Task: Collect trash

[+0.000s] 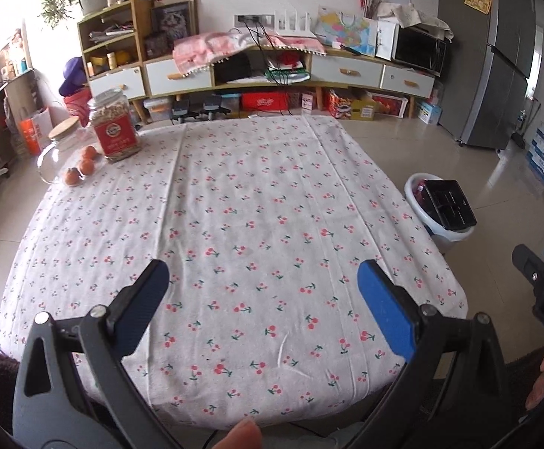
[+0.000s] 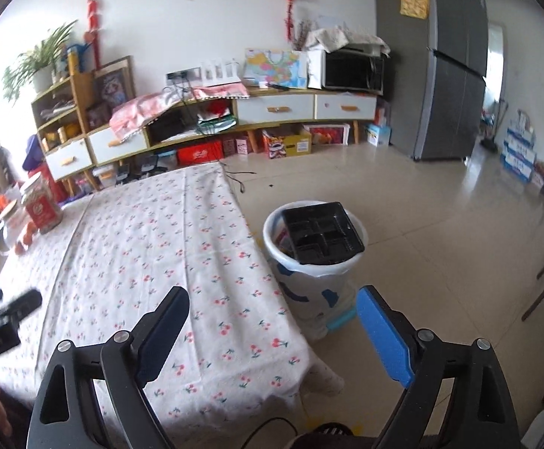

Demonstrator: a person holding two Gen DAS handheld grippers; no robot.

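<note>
Cherry-print cloth table (image 1: 257,187); round bin (image 2: 311,280) holds ridged black tray (image 2: 322,232).

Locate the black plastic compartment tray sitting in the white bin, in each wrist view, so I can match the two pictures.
Left wrist view: the black plastic compartment tray is at the right edge, past the table's right side, propped in the white bin.
Right wrist view: the tray is right of centre, lying across the bin's mouth, above the open right gripper.
Shared landmark: the red-labelled clear jar at the table's far left.
</note>
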